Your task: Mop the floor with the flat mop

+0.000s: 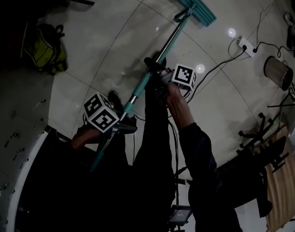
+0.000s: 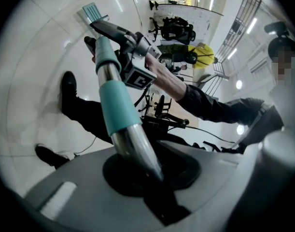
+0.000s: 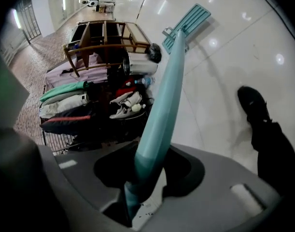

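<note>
Left gripper (image 1: 120, 124) clamped tight on the bare-metal stretch of the flat mop's handle (image 1: 142, 83); right gripper (image 1: 161, 80) locked on the teal part nearer the head; shaft slanting up and right; teal mop head (image 1: 192, 4) lying flat on the pale tiled floor (image 1: 104, 42), well ahead of both grippers
</note>
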`<state>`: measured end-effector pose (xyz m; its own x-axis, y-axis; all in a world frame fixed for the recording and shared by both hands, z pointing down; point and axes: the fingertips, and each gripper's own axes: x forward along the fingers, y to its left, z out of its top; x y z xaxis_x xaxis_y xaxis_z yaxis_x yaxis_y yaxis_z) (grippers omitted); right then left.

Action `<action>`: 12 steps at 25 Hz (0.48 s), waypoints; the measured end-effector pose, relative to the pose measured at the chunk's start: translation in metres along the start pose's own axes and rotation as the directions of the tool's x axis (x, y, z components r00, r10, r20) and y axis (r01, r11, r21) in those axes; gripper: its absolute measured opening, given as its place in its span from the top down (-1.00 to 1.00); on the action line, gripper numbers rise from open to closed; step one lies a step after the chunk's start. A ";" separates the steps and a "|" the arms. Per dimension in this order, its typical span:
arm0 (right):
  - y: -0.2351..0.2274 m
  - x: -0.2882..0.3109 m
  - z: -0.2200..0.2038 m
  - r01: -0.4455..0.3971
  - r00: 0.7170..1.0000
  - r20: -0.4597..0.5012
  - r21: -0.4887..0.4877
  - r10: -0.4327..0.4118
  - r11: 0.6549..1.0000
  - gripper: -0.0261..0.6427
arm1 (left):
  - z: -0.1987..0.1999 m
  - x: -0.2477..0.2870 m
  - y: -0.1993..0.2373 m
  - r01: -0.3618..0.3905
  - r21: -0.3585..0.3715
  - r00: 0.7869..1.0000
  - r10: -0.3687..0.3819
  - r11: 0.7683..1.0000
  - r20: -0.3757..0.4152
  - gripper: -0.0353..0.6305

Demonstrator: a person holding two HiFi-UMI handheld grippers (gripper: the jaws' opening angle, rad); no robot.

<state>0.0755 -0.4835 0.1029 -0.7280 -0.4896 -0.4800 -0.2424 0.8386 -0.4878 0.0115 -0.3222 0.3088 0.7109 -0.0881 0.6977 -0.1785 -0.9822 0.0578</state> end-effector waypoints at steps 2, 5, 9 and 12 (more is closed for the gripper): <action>-0.009 0.009 -0.053 0.003 1.000 -0.030 0.037 -0.002 0.999 0.45 | -0.048 -0.003 0.003 0.003 -0.024 1.000 -0.003 1.000 0.005 0.67; -0.025 0.018 -0.121 0.016 0.997 -0.074 0.073 -0.011 0.997 0.45 | -0.110 -0.002 0.010 0.006 -0.051 1.000 -0.005 0.999 0.006 0.66; -0.050 0.029 -0.183 0.054 0.992 -0.114 0.070 -0.045 0.996 0.45 | -0.170 0.004 0.027 -0.001 -0.065 1.000 0.002 0.998 0.009 0.66; -0.064 0.039 -0.210 0.056 0.991 -0.123 0.076 -0.047 0.996 0.45 | -0.195 0.006 0.039 0.008 -0.072 1.000 -0.006 0.997 0.019 0.66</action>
<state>-0.0722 -0.5064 0.2680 -0.7894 -0.4949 -0.3632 -0.2337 0.7894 -0.5677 -0.1235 -0.3291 0.4544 0.7247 -0.0848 0.6838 -0.2216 -0.9684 0.1147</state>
